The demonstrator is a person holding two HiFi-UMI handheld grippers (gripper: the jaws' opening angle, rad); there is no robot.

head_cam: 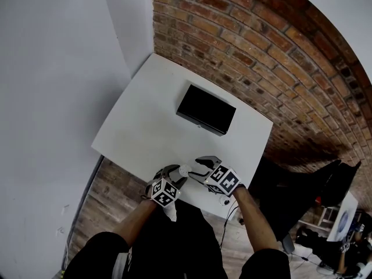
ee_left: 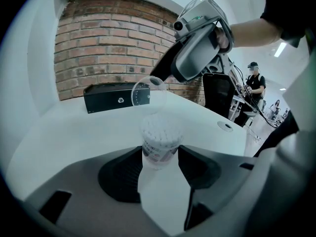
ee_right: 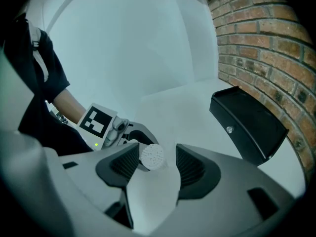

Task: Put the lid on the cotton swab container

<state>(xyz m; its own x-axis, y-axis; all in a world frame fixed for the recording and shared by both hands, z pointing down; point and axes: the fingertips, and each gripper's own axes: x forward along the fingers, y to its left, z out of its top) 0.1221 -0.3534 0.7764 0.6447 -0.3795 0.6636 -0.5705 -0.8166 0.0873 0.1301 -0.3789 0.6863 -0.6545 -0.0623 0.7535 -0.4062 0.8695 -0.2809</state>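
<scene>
A clear cotton swab container (ee_left: 159, 137) packed with white swabs stands upright between the jaws of my left gripper (ee_left: 160, 154), and both pads press on its sides. In the head view it is the small white shape (head_cam: 185, 170) near the table's front edge, between my left gripper (head_cam: 176, 173) and my right gripper (head_cam: 199, 166). A clear round lid (ee_left: 146, 94) hangs just above and behind the container, pinched at the tip of my right gripper (ee_left: 165, 77). The right gripper view looks down on the swab tops (ee_right: 152, 156) between its own jaws (ee_right: 158, 162); the lid hardly shows there.
A black box (head_cam: 206, 109) lies on the white table (head_cam: 145, 127) beyond the grippers, toward the brick wall (head_cam: 279, 57). A round cable hole (ee_left: 225, 126) sits in the tabletop at the right. A person (ee_left: 254, 80) and dark equipment stand off to the right.
</scene>
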